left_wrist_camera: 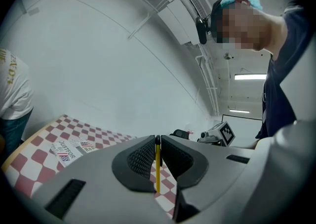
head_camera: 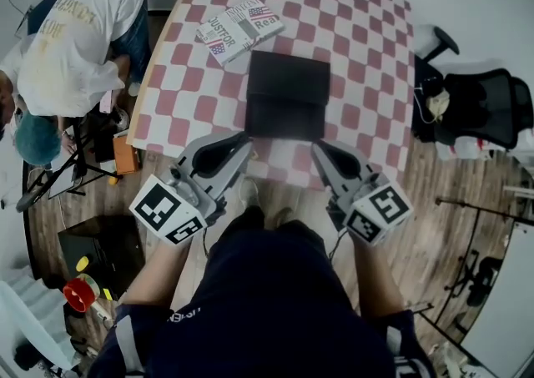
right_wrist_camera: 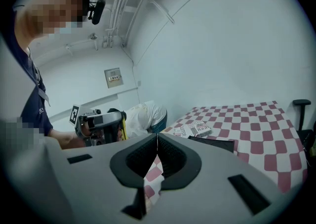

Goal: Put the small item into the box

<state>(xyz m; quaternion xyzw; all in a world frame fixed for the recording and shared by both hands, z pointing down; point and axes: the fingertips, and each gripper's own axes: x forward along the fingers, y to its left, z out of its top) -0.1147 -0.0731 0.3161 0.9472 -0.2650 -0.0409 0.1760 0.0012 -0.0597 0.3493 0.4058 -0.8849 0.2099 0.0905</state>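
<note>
A black box (head_camera: 288,94) lies shut in the middle of the red-and-white checked table (head_camera: 367,42); it also shows in the right gripper view as the black box (right_wrist_camera: 212,144). My left gripper (head_camera: 239,146) hovers at the table's near edge, just short of the box's left corner. In its own view the left gripper (left_wrist_camera: 158,140) is shut on a thin yellow stick (left_wrist_camera: 157,166), held upright between the jaws. My right gripper (head_camera: 321,151) hangs near the box's right corner. That right gripper (right_wrist_camera: 157,138) is shut, with nothing between the pads.
A printed packet (head_camera: 240,30) lies on the table behind the box. A person in a white shirt (head_camera: 79,34) bends over at the left. A black office chair (head_camera: 488,105) stands at the right. A black case (head_camera: 96,251) and a red item (head_camera: 79,293) lie on the floor.
</note>
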